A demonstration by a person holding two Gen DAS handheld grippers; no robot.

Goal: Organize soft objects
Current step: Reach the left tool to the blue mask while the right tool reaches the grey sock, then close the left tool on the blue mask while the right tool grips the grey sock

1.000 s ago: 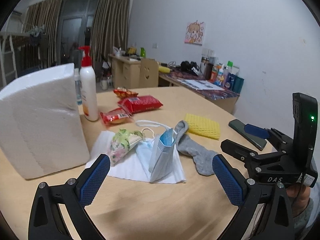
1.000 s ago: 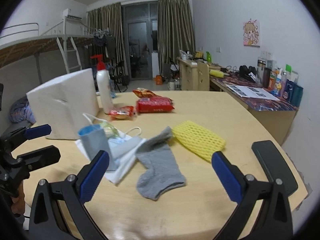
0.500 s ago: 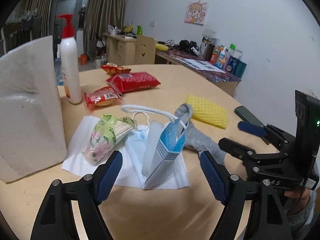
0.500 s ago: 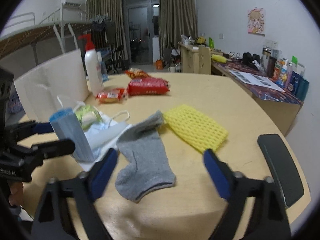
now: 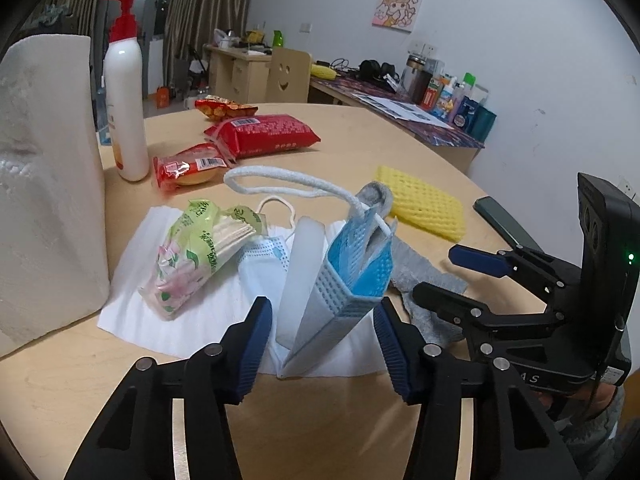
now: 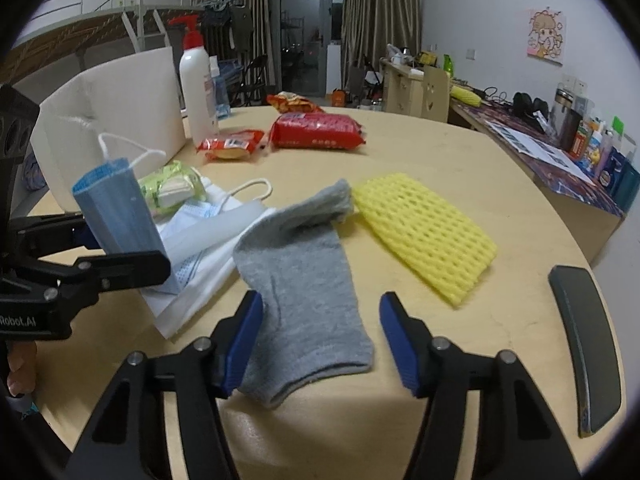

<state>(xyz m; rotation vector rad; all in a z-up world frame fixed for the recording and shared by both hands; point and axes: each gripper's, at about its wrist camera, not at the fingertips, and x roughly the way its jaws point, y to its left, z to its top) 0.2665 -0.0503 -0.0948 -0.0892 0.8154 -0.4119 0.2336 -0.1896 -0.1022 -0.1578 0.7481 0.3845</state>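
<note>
A folded blue face mask (image 5: pixel 340 288) stands on edge on a white foam sheet (image 5: pixel 132 292); it also shows in the right wrist view (image 6: pixel 120 216). My left gripper (image 5: pixel 320 344) is open, its fingers on either side of the mask's lower end, apart from it. A grey sock (image 6: pixel 296 280) lies flat in front of my right gripper (image 6: pixel 320 340), which is open with its fingers either side of the sock's toe end. A yellow foam net (image 6: pixel 424 236) lies right of the sock. A green tissue pack (image 5: pixel 192 256) lies on the foam sheet.
A big white tissue block (image 5: pixel 44 184) and a lotion pump bottle (image 5: pixel 124 92) stand at the left. Red snack packs (image 5: pixel 260 136) lie behind. A dark phone (image 6: pixel 588 352) lies near the table's right edge. A desk with bottles (image 5: pixel 452 96) lines the wall.
Both grippers have moved forward and down and have narrowed. The left one now straddles the blue mask; the right one now straddles the sock's toe end.
</note>
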